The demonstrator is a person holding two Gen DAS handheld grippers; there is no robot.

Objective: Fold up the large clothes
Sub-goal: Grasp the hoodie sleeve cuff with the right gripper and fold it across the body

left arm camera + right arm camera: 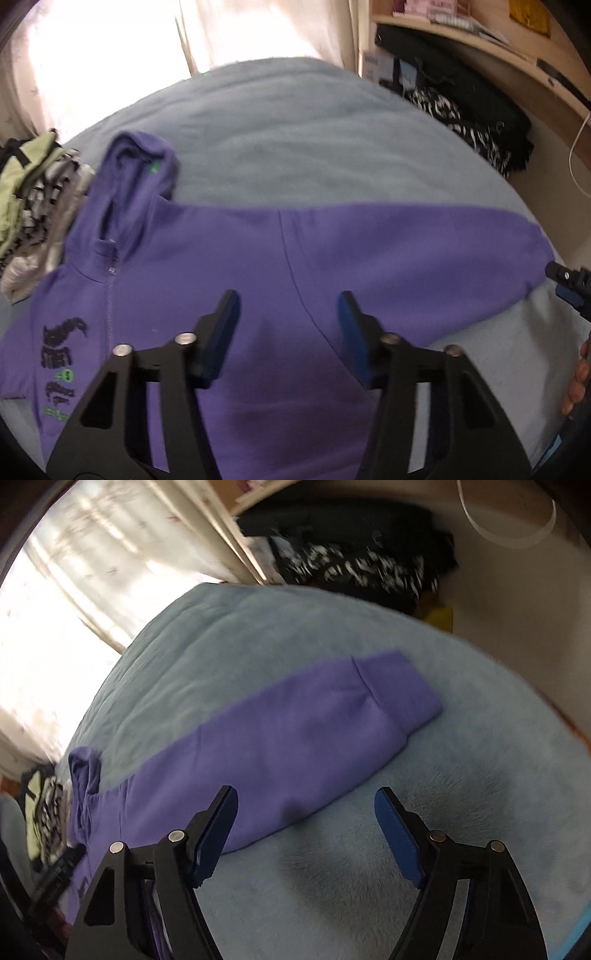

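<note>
A purple zip hoodie (pixel 229 266) with black and green print lies flat on a pale blue blanket (pixel 295 129). Its hood points to the far left and one sleeve stretches out to the right. My left gripper (pixel 290 314) is open and empty, just above the hoodie's chest near the sleeve seam. My right gripper (pixel 306 812) is open and empty over the near edge of the sleeve (pixel 295 731), whose cuff (pixel 399 686) lies further off. The right gripper's tip also shows at the right edge of the left wrist view (pixel 569 284).
A pile of green and black-and-white clothes (pixel 33 195) sits at the bed's left side. Dark and zebra-patterned clothes (pixel 476 110) are heaped beside a wooden shelf (pixel 517 48) at the far right. Curtains (pixel 110 55) hang behind the bed.
</note>
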